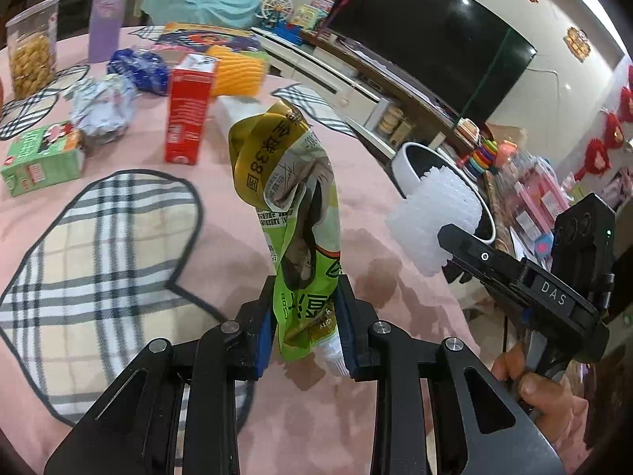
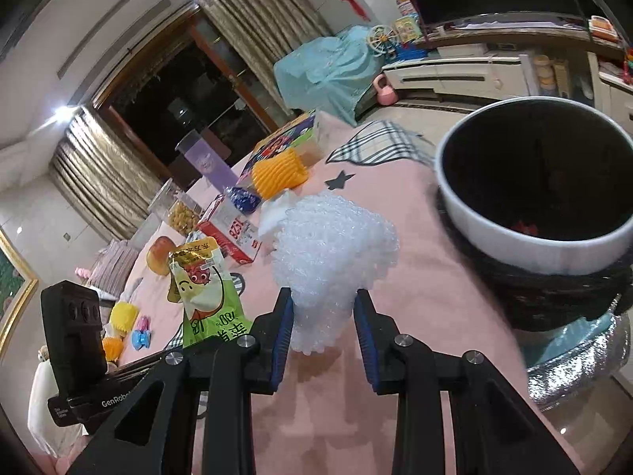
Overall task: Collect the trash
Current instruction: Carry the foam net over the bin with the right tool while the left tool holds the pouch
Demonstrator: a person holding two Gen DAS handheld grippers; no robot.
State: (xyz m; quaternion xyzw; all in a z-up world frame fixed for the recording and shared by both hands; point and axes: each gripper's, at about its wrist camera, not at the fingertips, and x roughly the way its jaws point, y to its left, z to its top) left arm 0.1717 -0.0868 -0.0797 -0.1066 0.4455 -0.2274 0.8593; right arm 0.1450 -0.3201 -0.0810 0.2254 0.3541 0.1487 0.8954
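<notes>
My left gripper [image 1: 305,297] is shut on a crumpled green squeeze pouch [image 1: 292,198], which stands upright above the pink tablecloth [image 1: 221,245] with its white spout at the bottom. To its right, my right gripper [image 1: 455,249] holds a white foam net [image 1: 431,217]. In the right wrist view, the right gripper [image 2: 324,308] is shut on the foam net [image 2: 332,249], its blue pads pressing the lower end. The pouch [image 2: 205,297] shows at the left of that view. A white bin with a black liner [image 2: 526,245] stands close at the right; its rim [image 1: 407,166] lies behind the net.
Farther back on the table lie a red carton [image 1: 190,111], a green carton [image 1: 43,158], a crumpled wrapper [image 1: 103,107], a blue wrapper [image 1: 138,69], an orange foam net [image 1: 237,73], a cookie jar [image 1: 33,51] and a purple cup [image 1: 105,12]. A hand [image 1: 534,388] grips the right handle.
</notes>
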